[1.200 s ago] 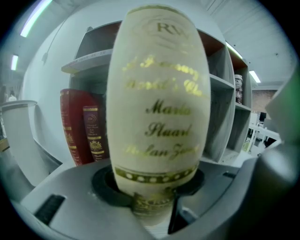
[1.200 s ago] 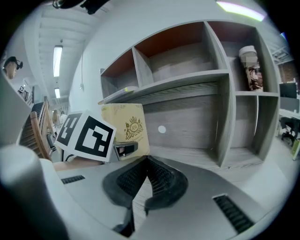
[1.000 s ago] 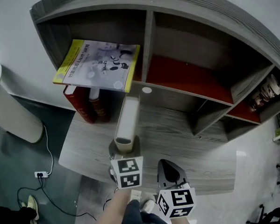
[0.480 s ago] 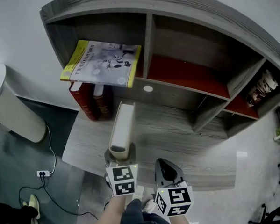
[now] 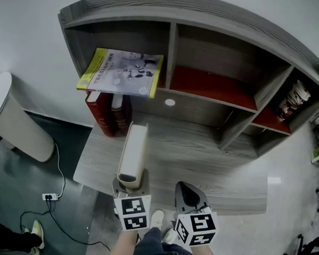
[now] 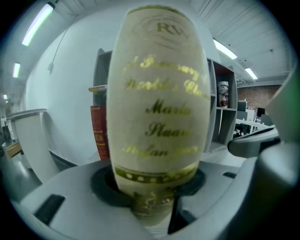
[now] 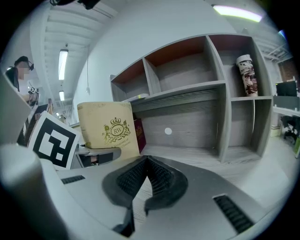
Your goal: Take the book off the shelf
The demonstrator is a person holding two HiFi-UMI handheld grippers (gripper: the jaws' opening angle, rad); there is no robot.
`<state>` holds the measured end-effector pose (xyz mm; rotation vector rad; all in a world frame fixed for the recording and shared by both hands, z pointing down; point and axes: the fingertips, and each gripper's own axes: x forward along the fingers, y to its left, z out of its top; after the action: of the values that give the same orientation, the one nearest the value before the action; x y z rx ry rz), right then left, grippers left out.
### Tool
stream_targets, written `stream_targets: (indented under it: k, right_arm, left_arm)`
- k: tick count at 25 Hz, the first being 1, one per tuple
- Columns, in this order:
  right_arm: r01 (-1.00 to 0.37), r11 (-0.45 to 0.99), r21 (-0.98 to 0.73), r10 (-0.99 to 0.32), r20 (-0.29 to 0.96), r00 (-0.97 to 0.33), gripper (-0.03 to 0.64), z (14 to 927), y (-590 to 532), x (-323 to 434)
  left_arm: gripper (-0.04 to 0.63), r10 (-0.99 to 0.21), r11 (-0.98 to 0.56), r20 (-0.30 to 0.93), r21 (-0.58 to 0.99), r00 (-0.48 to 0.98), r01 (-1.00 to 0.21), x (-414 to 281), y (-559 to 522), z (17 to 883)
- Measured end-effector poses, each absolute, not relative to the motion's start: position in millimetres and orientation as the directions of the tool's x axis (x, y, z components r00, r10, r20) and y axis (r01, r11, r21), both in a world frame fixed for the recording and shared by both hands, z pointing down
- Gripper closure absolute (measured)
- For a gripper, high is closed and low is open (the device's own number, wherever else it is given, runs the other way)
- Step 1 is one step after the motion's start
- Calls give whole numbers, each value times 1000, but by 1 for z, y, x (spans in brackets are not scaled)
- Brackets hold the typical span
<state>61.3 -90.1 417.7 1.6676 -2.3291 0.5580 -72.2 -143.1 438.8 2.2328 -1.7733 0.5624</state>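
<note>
A cream book [image 5: 134, 152] with gold lettering is in my left gripper [image 5: 129, 181], which is shut on its spine end. The book hangs level over the grey desk [image 5: 200, 164], pointing toward the shelf unit [image 5: 203, 108] and apart from it. In the left gripper view the book's spine [image 6: 157, 103] fills the middle, clamped at its lower end by the left gripper [image 6: 157, 190]. My right gripper [image 5: 189, 194] hovers beside it to the right, shut and empty. In the right gripper view the right gripper [image 7: 144, 172] has its pads together, and the book's cover [image 7: 108, 131] shows at the left.
Two dark red books [image 5: 104, 113] stand at the shelf's lower left. A yellow-edged magazine [image 5: 122, 71] lies on the shelf board above them. A patterned cylinder [image 5: 290, 99] stands in the right cubby. A white rounded object [image 5: 16, 122] and a floor power strip [image 5: 48, 197] are at left.
My left gripper has drawn the cream book back toward me, farther from the shelf and the red books. The right gripper has shifted only slightly.
</note>
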Motion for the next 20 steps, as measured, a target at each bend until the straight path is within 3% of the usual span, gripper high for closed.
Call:
stream_targets:
  k: [20]
  right_arm:
    - [-935, 323, -146, -872, 339, -354, 609, 401, -63, 68]
  left_arm:
    - [377, -887, -230, 419, -42, 192, -972, -81, -87, 420]
